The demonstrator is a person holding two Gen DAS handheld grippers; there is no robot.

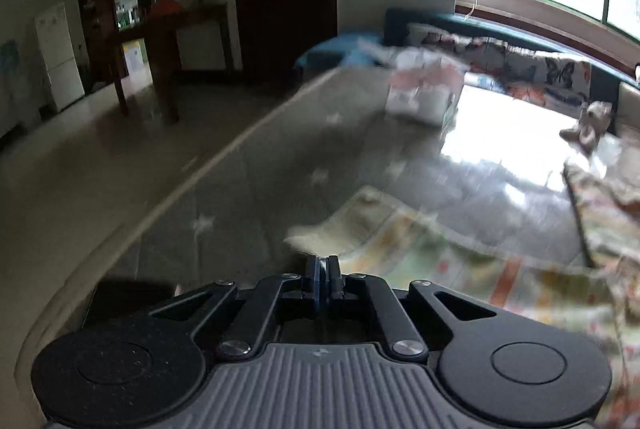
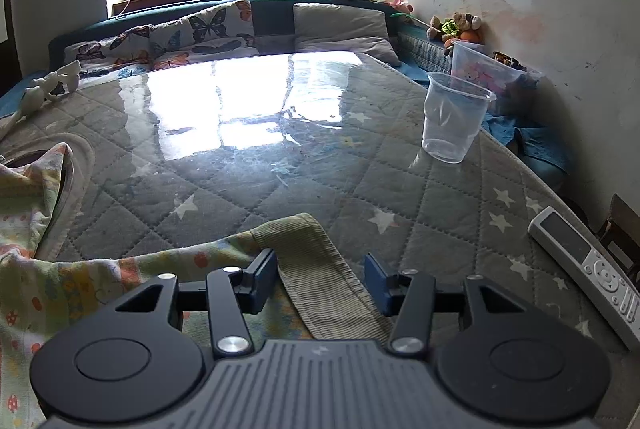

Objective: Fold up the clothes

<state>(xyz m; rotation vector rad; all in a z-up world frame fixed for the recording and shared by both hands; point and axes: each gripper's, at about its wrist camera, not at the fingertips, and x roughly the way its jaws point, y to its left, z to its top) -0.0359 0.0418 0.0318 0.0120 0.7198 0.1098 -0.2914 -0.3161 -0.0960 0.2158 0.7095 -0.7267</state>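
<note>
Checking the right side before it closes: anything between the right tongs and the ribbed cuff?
Nothing visible. The right tongs stand open with the garment's ribbed cuff already lying between the fingers, pads not pressing. The plastic cup and remote sit apart to the right on the mattress.

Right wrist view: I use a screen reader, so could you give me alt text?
The open right tool straddles a ribbed cuff of a printed garment on a quilted mattress. A clear cup stands ahead right, a remote nearer.
</note>
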